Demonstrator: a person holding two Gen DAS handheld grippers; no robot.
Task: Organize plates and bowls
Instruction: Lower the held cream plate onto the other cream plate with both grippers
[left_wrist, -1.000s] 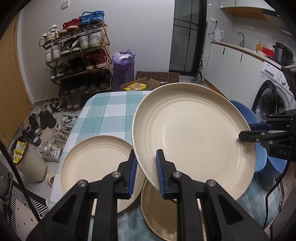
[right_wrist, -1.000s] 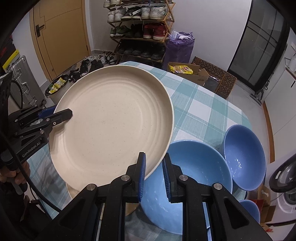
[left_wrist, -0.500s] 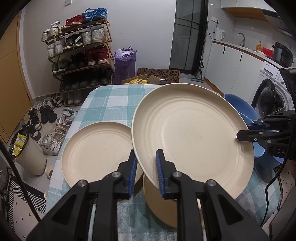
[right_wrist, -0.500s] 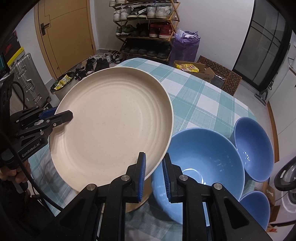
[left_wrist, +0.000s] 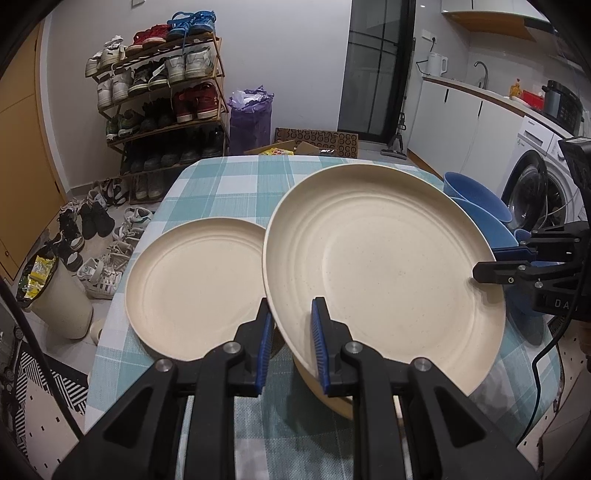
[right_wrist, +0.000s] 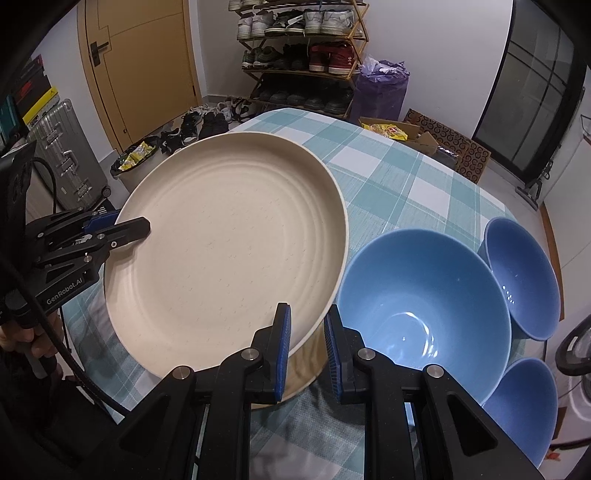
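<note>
Sinking since a second ago, the large cream ridged plate, pinched by left gripper and right gripper, nears the cream plate beneath; stacking looks imminent.

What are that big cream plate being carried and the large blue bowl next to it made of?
The big cream plate looks like matte, finely speckled plastic or wheat-straw composite, with moulded rings and no glare. The large blue bowl looks glossy, giving sharp light reflections: glazed ceramic or shiny melamine, I can't tell which.
</note>
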